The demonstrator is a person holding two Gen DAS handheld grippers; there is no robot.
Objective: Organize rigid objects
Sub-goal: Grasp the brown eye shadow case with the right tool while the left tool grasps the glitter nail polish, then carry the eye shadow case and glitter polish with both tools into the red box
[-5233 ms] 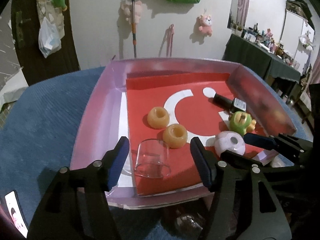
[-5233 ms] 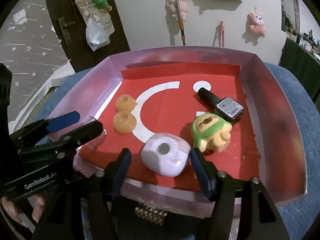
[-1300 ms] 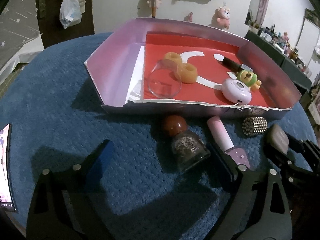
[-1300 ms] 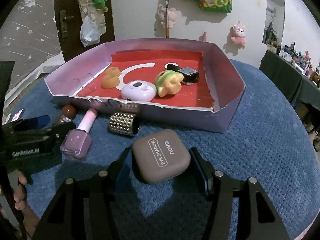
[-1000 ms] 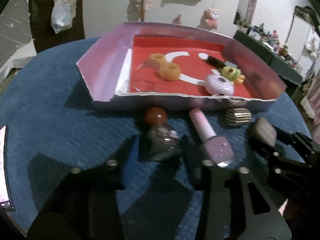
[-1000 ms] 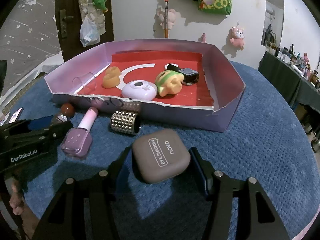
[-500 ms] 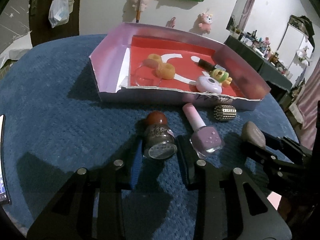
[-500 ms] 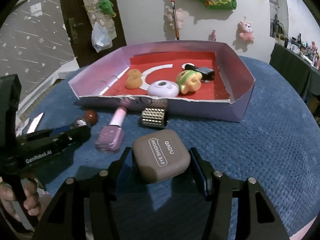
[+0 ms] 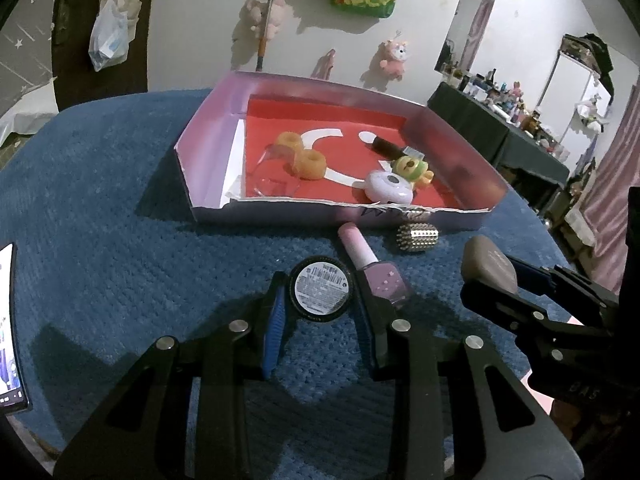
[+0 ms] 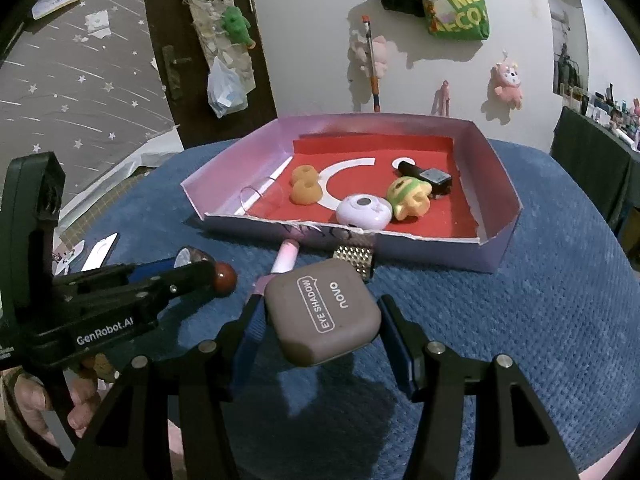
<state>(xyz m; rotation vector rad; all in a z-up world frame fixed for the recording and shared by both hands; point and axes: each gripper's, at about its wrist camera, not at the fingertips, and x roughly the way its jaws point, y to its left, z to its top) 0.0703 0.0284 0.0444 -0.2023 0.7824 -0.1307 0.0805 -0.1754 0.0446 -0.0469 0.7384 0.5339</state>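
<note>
"EYE SHADOW" and "novo" are printed on the lid of the taupe compact (image 10: 323,315), and "GenRobot.AI" is read on the body of the left gripper (image 10: 200,270). A barcode label is seen on the round base of the glitter bottle (image 9: 320,289); its small print cannot be read. Part of the lettering "MEG" over "ECO" is shown on a green bag (image 10: 460,10) hung on the wall.

The jaws of the left gripper are closed narrowly on the glitter bottle, which is held clear of the surface with its red cap (image 10: 223,277) pointing away. The compact is clamped between the jaws of the right gripper (image 10: 320,322), about half open.

On the blue carpeted surface (image 9: 100,208), a pink polish bottle (image 9: 370,266) and a studded roller (image 9: 416,236) are left just in front of the pink tray (image 9: 204,148). 2 orange rings (image 9: 308,162), a white round case (image 9: 388,188), a green figure (image 9: 410,166) and a clear cup (image 9: 272,180) are lying in the tray.
</note>
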